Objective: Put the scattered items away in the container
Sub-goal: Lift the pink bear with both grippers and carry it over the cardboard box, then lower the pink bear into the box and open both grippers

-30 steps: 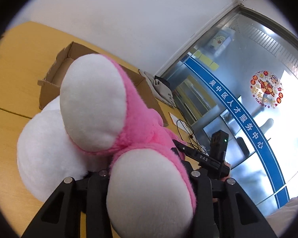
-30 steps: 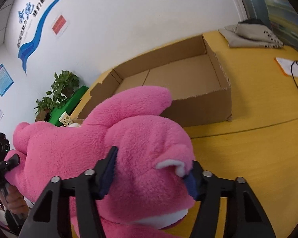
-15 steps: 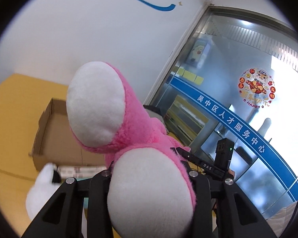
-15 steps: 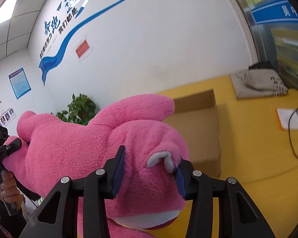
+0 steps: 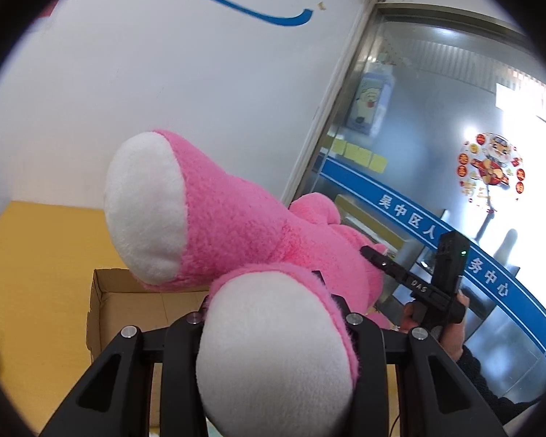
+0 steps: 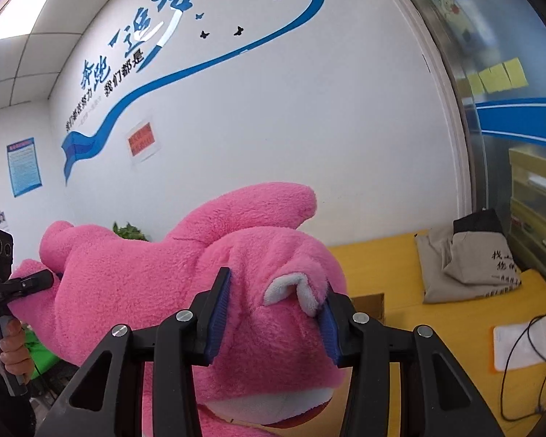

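The pink plush toy (image 5: 244, 240) has risen well clear of the yellow bench (image 5: 36, 291) over the last second: the views that earlier looked down on the bench now show mostly wall, and the toy hangs stretched between the two tools above the near side of the cardboard box (image 5: 127, 302). That suggests the lift is done and the carry over the box is under way. The left hand-held gripper (image 5: 273, 322) is clenched on a white-soled foot; the right hand-held gripper (image 6: 273, 313) clamps the head beside an ear.
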The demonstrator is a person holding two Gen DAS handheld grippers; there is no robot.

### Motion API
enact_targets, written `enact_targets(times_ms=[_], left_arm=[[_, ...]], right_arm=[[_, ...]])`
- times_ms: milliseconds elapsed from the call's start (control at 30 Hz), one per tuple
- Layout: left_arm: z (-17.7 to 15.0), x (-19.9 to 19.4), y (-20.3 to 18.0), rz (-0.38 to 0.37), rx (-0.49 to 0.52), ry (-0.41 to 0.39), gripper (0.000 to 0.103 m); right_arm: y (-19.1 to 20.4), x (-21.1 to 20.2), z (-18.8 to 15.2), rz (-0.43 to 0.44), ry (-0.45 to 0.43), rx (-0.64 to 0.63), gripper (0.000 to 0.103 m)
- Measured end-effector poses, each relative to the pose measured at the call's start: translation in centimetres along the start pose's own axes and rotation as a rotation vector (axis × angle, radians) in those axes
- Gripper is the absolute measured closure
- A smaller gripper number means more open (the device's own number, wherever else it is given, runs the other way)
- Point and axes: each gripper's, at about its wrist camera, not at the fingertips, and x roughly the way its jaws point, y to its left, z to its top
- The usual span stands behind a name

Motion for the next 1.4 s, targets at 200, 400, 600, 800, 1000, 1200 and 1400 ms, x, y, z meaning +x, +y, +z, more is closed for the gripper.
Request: enact_targets(times_ms=[200, 400, 600, 800, 1000, 1200, 1400], left_arm=[[-1.3, 8.3, 7.4, 0.004, -0.114, 0.124, 0.068], [-4.9, 17.9, 13.7, 0.069, -0.221, 0.269, 0.068], [-8.4, 25.3, 17.1, 0.225, -0.257, 0.456, 0.068], [-11.1, 25.9, 19.3, 0.28, -0.281, 0.527, 0.066], [-11.2, 24.9, 20.3, 0.319, -0.273, 0.569, 0.053], [-8.8, 17.8, 17.7, 0.378, -0.055, 0.543, 0.053], [-14.3, 14.4, 17.5, 0.367, 0.058, 0.707, 0.052]], right_arm=[[-2.3, 7.2, -0.5, -0.073, 0.074, 0.019, 0.058], [-6.5, 14.9, -5.3, -0.157, 0.186, 0.084, 0.077], [-8.1, 22.5, -11.0, -0.165, 0.34, 0.031, 0.1], [-9.1, 23.1, -13.4, -0.168, 0.35, 0.038, 0.1], [-8.5, 23.6, -13.2, -0.215, 0.409, -0.042, 0.09], [-5.1, 16.7, -12.7, -0.045, 0.428, -0.149, 0.001], [-4.5, 12.7, -18.2, 0.039, 0.609, -0.2, 0.002]])
